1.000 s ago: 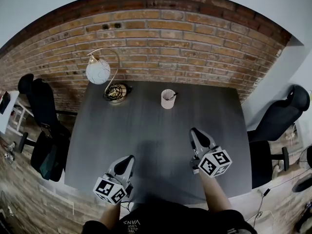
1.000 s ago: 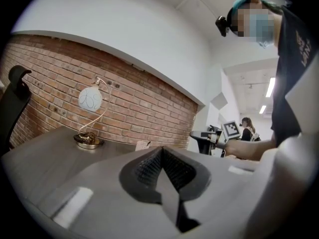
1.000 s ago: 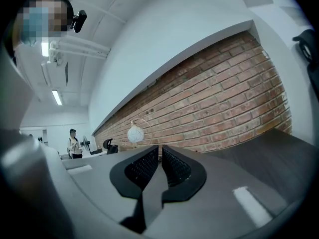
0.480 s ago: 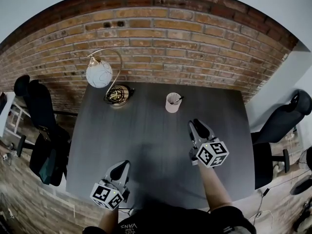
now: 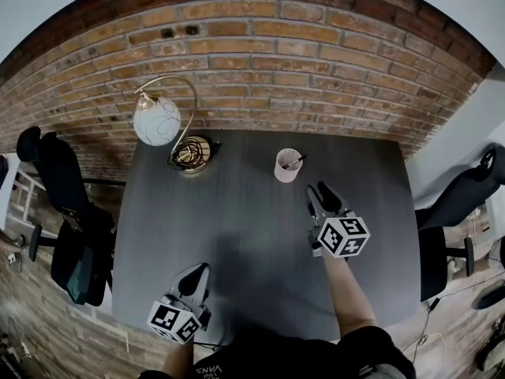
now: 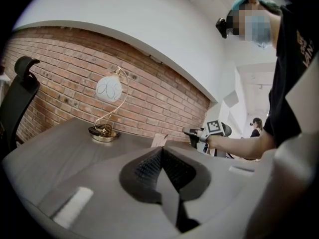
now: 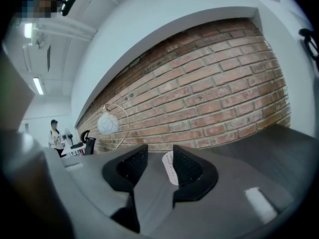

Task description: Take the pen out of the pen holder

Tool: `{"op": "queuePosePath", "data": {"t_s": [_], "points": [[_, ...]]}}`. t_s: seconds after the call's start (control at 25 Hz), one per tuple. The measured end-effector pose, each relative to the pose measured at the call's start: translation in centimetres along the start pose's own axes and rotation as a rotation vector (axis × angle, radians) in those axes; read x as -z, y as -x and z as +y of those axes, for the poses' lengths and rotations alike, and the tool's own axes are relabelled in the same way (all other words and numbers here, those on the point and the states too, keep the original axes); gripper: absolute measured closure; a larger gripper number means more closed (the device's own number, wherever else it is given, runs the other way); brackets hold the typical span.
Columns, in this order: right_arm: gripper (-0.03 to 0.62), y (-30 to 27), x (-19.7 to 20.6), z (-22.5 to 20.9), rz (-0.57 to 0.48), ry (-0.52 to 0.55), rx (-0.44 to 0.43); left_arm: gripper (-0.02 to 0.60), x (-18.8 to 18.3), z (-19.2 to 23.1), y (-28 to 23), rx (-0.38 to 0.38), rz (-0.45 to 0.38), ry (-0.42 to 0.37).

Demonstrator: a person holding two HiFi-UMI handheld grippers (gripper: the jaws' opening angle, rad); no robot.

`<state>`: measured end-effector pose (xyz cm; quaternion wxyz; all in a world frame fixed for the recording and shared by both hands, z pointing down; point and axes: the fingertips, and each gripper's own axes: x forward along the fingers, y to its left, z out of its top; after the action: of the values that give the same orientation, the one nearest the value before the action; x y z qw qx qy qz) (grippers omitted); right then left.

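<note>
A white mesh pen holder (image 5: 287, 166) stands upright at the back middle of the dark table (image 5: 237, 227), with a dark pen (image 5: 297, 161) leaning out of it. My right gripper (image 5: 318, 189) hovers just short of the holder, to its near right. Its jaws are opening and nothing is between them. In the right gripper view the holder (image 7: 169, 167) shows beyond the gap, partly hidden by the right-hand jaw of the right gripper (image 7: 159, 164). My left gripper (image 5: 200, 269) is shut and empty near the table's front left. From the left gripper (image 6: 160, 153) I see the holder (image 6: 159, 140) far ahead.
A globe lamp (image 5: 156, 121) with a curved brass stem and round base (image 5: 190, 151) stands at the back left, against the brick wall (image 5: 260, 69). Black office chairs (image 5: 63, 204) flank the table on both sides. A person (image 7: 53, 133) stands far off in the room.
My right gripper has moved away from me across the table, closer to the pen holder. The left gripper has slid a little back toward the near left edge.
</note>
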<state>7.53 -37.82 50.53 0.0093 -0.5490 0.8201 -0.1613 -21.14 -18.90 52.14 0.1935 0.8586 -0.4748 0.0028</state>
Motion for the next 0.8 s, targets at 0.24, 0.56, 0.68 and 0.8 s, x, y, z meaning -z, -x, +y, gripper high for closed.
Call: {"op": "queuePosePath", "data": {"t_s": [0.24, 0.56, 0.68, 0.8], "points": [[0.461, -2.8, 0.9, -1.5, 0.017, -0.013, 0.020, 0.545, 0.7, 1.4, -0.7, -0.005, 0.021, 0.013], [0.461, -6.7, 2.2, -3.1, 0.052, -0.021, 0.034, 0.545, 2.0, 3.4, -1.0, -0.029, 0.049, 0.027], [0.461, -8.0, 3.0, -3.7, 0.071, -0.033, 0.045, 0.545, 2.1, 3.9, -1.2, -0.034, 0.053, 0.024], [0.461, -9.0, 3.7, -4.5, 0.083, -0.044, 0.065, 0.545, 2.2, 4.2, -1.5, -0.038, 0.063, 0.034]]}}
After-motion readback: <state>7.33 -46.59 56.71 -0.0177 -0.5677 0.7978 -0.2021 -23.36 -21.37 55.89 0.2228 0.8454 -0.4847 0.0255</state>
